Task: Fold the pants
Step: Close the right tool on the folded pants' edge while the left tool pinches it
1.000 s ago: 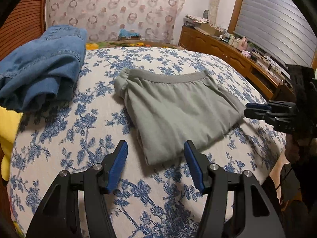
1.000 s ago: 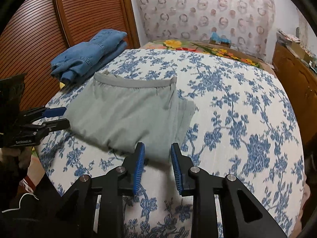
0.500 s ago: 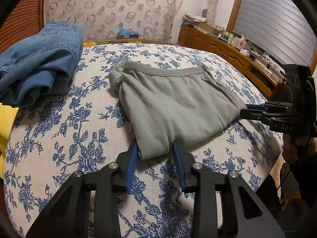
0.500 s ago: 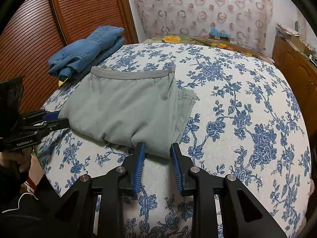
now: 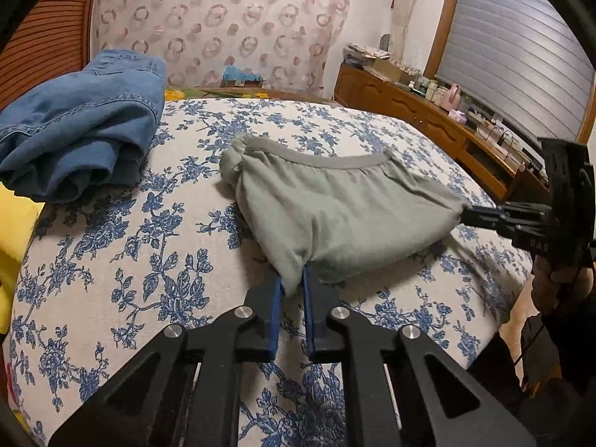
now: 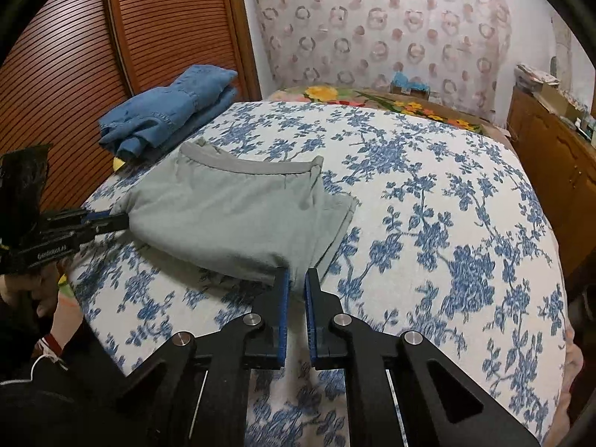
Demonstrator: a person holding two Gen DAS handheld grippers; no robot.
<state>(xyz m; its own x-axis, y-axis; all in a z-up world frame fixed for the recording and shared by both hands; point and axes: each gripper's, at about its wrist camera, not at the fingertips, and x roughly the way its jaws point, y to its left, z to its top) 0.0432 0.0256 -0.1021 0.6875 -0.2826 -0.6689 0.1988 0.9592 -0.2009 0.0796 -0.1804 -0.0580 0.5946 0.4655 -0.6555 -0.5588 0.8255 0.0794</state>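
The grey pants (image 5: pixel 335 212) lie folded on the bed (image 5: pixel 111 260), waistband away from the person, each near corner pinched, likely so the near edge can be lifted and carried over for another fold. The left claw (image 5: pixel 292 288) and right claw (image 6: pixel 296 283) are each clenched on a corner.

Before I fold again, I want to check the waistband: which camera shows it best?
The left wrist view: the waistband of the grey pants runs wide and sharp, bunched end included. The right wrist view shows it smaller and farther off.
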